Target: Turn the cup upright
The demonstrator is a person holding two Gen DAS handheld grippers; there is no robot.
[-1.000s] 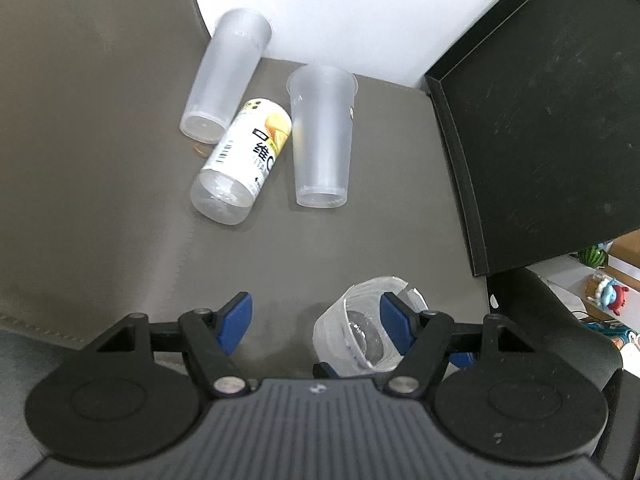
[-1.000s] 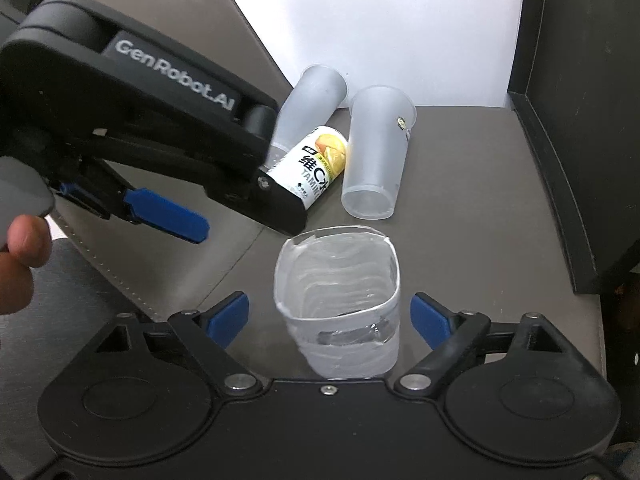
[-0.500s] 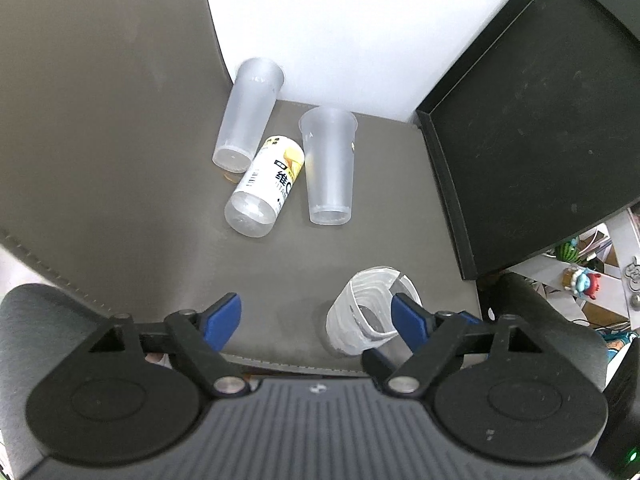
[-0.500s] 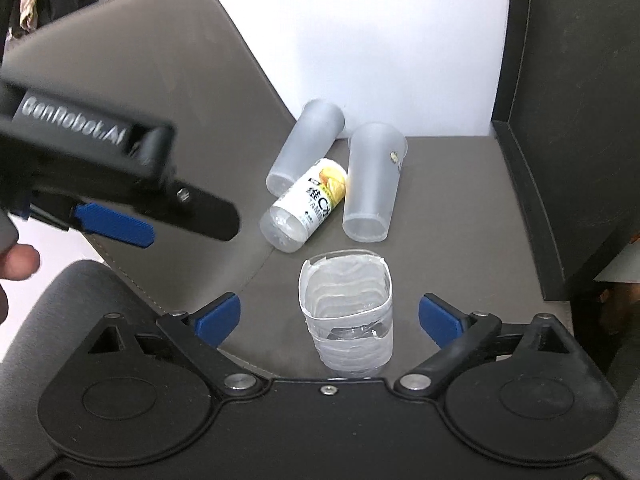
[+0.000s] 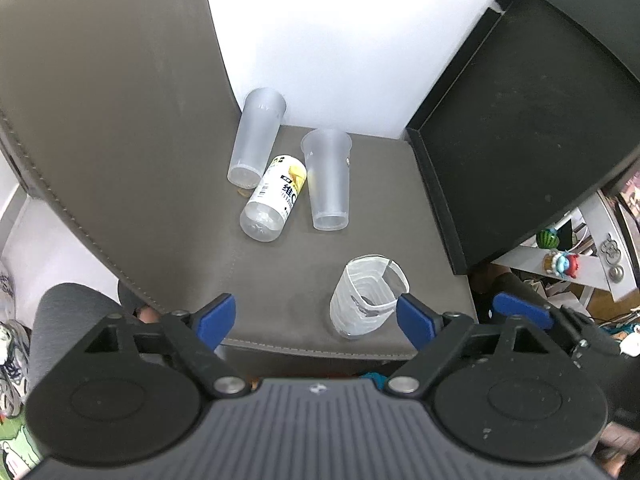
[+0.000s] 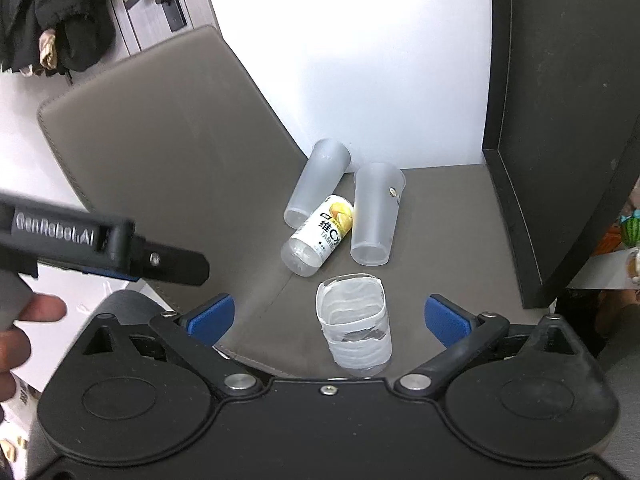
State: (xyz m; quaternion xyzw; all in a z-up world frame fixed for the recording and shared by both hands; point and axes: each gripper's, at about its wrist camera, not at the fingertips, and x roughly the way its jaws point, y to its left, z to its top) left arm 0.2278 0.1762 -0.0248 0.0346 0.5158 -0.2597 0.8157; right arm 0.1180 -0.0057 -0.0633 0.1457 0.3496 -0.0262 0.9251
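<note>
Left wrist view: the left hand-held gripper (image 5: 316, 318) has its blue-tipped fingers (image 5: 216, 318) spread wide, holding nothing, above the front edge of a grey chair seat (image 5: 280, 280). The cup (image 5: 366, 298), a short clear ribbed one, stands upright with its mouth up near the seat's front edge, towards the front right corner, just beside the right fingertip but apart from it.

Right wrist view: the right hand-held gripper (image 6: 344, 318) is likewise spread wide and empty. The cup (image 6: 354, 324) stands between the two blue fingertips, touching neither. The left hand-held gripper's body (image 6: 100, 250) shows at the left of this view, blurred, held by a hand (image 6: 24, 328).

Towards the rear of the seat lie three items on their sides: a frosted tall cup (image 5: 256, 142) at the back edge by the seat back (image 5: 100, 120), a clear bottle (image 5: 274, 200) with a yellow and white label beside it, and a second frosted tall cup (image 5: 328, 178) to the right of the bottle. Whether the bottle touches either cup cannot be determined. A black tray-like panel (image 5: 520, 140) stands along the seat's right edge.
</note>
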